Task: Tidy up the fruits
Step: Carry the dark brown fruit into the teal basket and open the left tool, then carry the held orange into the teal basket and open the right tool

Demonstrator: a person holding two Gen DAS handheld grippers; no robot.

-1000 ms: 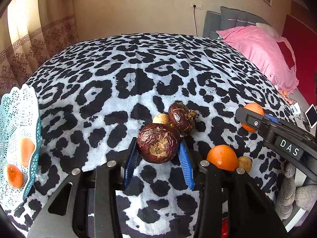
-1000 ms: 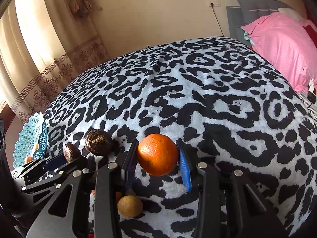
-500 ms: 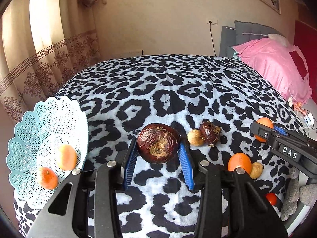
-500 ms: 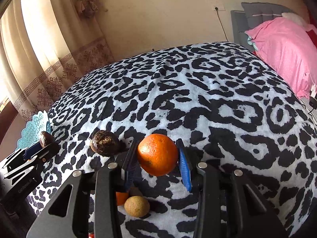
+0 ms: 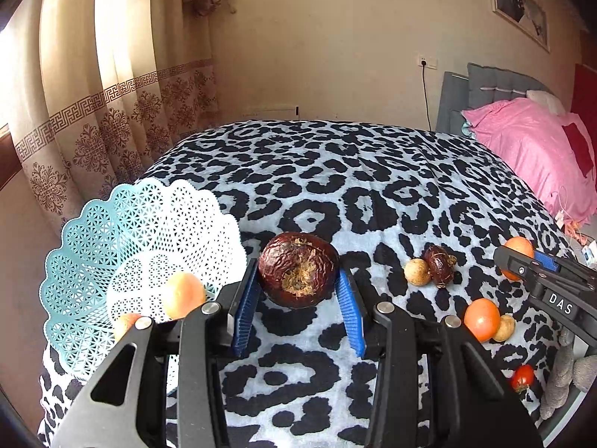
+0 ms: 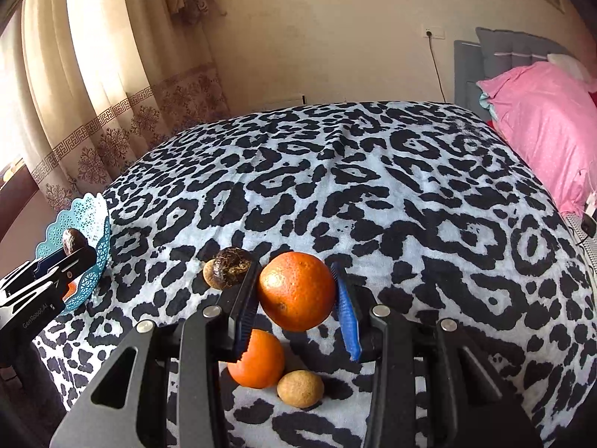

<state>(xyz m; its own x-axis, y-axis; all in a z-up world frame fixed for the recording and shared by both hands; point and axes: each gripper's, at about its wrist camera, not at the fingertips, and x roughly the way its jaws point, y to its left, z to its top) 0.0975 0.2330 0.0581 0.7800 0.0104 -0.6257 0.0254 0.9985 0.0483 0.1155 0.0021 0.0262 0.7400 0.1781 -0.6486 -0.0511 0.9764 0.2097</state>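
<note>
Bedspread (image 5: 373, 186) — only left view shows red tomato (image 5: 521, 376).

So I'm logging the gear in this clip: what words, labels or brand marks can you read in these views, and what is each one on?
"DAS": white letters on the black body of the right gripper, seen from the left wrist view.
"GenRobot.AI": small white letters on the black body of the left gripper, seen from the right wrist view; partly blurred, so this reading is uncertain.
The framed picture on the wall shows no legible text.
</note>
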